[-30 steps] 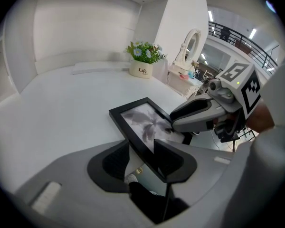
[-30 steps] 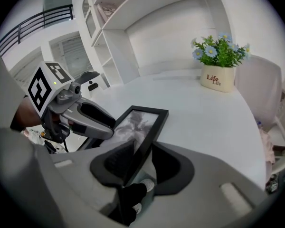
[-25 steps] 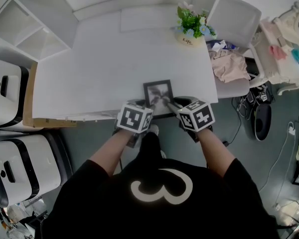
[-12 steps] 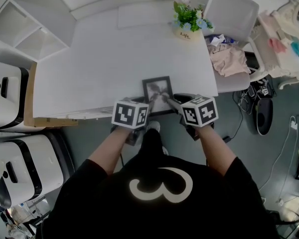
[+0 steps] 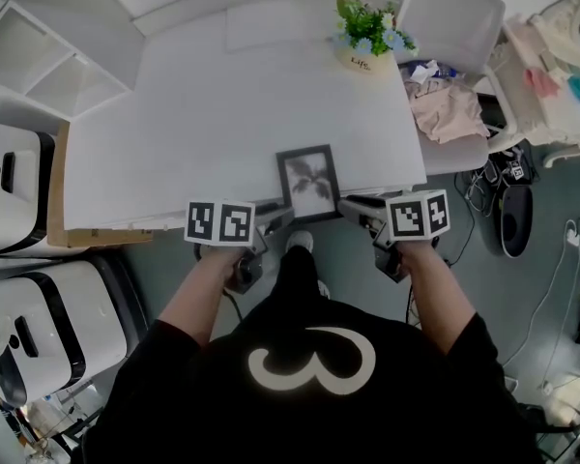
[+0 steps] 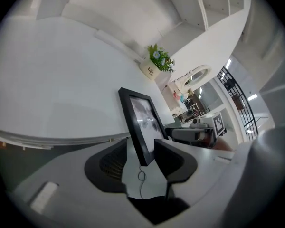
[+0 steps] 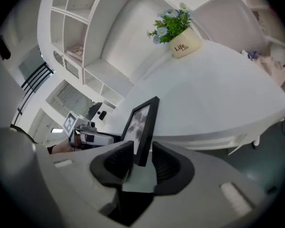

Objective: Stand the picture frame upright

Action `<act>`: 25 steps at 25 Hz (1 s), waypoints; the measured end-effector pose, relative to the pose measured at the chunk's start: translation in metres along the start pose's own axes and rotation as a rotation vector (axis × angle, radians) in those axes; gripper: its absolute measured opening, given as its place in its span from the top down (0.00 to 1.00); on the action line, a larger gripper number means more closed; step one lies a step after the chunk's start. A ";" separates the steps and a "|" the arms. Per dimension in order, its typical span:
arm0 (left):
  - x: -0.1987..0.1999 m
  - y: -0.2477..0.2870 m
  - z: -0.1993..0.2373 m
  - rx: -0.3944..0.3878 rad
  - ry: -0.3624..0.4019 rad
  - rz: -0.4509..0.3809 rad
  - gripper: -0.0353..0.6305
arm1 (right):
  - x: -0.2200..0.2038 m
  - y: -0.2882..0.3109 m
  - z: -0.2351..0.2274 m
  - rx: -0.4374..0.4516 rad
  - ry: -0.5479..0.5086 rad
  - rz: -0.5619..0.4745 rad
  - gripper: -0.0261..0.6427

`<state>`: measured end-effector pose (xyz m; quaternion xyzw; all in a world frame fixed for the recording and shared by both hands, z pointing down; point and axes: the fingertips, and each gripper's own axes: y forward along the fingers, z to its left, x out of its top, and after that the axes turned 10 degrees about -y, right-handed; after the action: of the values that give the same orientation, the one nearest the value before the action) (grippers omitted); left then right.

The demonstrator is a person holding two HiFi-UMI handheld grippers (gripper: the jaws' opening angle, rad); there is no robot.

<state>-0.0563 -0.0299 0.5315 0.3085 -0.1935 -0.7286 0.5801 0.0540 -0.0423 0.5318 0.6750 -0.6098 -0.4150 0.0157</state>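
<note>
The black picture frame point(image 5: 307, 180) sits at the near edge of the white table point(image 5: 222, 114), tilted back with its leaf print facing up at me. My left gripper point(image 5: 275, 218) is at its lower left corner and my right gripper point(image 5: 353, 207) at its lower right. In the left gripper view the frame point(image 6: 141, 120) rises from between the open jaws of the left gripper point(image 6: 140, 158), with a gap on the left side. In the right gripper view the frame's point(image 7: 141, 122) corner lies between the parted jaws of the right gripper point(image 7: 142, 158).
A potted plant point(image 5: 367, 42) stands at the table's far right. A white chair point(image 5: 454, 27) and a seat with crumpled clothes point(image 5: 445, 114) are to the right. White shelving point(image 5: 39, 46) and white machines point(image 5: 10, 182) stand to the left.
Both grippers have drawn outward and back from over the frame to its lower corners. The frame has stayed where it was.
</note>
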 end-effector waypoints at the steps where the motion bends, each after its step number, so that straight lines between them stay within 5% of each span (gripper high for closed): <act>1: -0.001 0.002 0.002 -0.017 -0.024 0.009 0.70 | -0.003 0.001 -0.001 0.008 0.016 0.012 0.78; 7: 0.001 0.014 0.007 -0.085 -0.113 0.046 0.70 | -0.002 0.014 -0.004 0.040 0.074 0.031 0.78; 13: 0.006 0.022 0.011 -0.077 -0.120 0.064 0.71 | 0.000 0.026 -0.005 0.044 0.064 0.048 0.81; 25: 0.002 0.019 0.006 -0.051 -0.021 0.112 0.79 | -0.005 0.027 -0.002 0.036 0.006 0.093 0.82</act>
<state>-0.0464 -0.0367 0.5478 0.2747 -0.1980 -0.7030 0.6254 0.0335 -0.0460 0.5500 0.6474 -0.6478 -0.4009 0.0246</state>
